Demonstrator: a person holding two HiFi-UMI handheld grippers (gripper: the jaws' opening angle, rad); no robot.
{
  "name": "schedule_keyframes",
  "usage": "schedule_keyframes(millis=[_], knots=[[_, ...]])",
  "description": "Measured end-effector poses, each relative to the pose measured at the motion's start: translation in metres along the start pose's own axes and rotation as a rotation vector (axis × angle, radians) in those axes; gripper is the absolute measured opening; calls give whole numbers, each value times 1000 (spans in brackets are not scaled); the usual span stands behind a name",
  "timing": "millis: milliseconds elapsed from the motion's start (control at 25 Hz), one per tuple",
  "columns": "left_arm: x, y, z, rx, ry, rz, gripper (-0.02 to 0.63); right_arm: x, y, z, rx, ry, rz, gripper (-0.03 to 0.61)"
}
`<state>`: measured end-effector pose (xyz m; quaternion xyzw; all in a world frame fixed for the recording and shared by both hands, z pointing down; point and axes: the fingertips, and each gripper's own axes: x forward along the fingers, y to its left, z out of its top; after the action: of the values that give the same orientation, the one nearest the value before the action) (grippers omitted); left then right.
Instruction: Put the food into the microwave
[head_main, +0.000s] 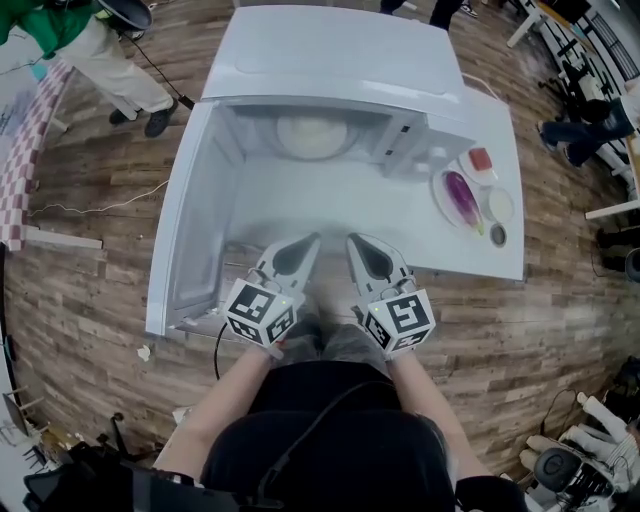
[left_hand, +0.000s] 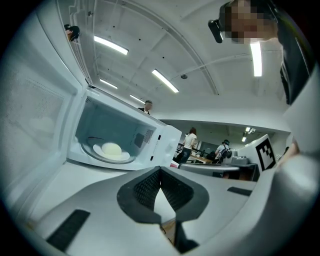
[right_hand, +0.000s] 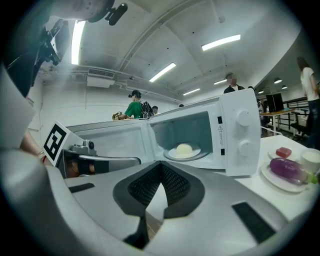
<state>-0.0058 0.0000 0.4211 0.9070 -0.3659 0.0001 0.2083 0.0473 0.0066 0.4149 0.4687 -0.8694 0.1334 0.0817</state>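
Observation:
A white microwave (head_main: 330, 50) stands on the white table with its door (head_main: 185, 220) swung wide to the left. Inside it, a pale round bun (head_main: 312, 132) rests on a plate on the turntable; the same bun (left_hand: 112, 149) shows in the left gripper view, and the right gripper view has the bun (right_hand: 184, 149) too. My left gripper (head_main: 312, 240) and right gripper (head_main: 353, 240) hover side by side near the table's front edge, well short of the cavity. Both are shut with nothing between the jaws, as the left gripper (left_hand: 160, 170) and right gripper (right_hand: 161, 164) views confirm.
Right of the microwave lie a plate with a purple eggplant (head_main: 463, 198), a small dish with a red piece (head_main: 481, 159), a white cup (head_main: 500, 206) and a small dark dish (head_main: 497, 235). A person in green (head_main: 90, 40) stands on the wooden floor far left.

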Motion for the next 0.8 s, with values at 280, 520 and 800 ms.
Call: schedule_keyframes(millis=[280,520,800], knots=[[-8,-1,0,-19,-12,58,11,-4,4,4,-18,14,49,18],[-14,-9,3,-22,-33,90,11,-14,5,8,-24,15,67,18],[-14,-23,1,-22,-43,92,11,-26,5,8,-27,10,77,18]])
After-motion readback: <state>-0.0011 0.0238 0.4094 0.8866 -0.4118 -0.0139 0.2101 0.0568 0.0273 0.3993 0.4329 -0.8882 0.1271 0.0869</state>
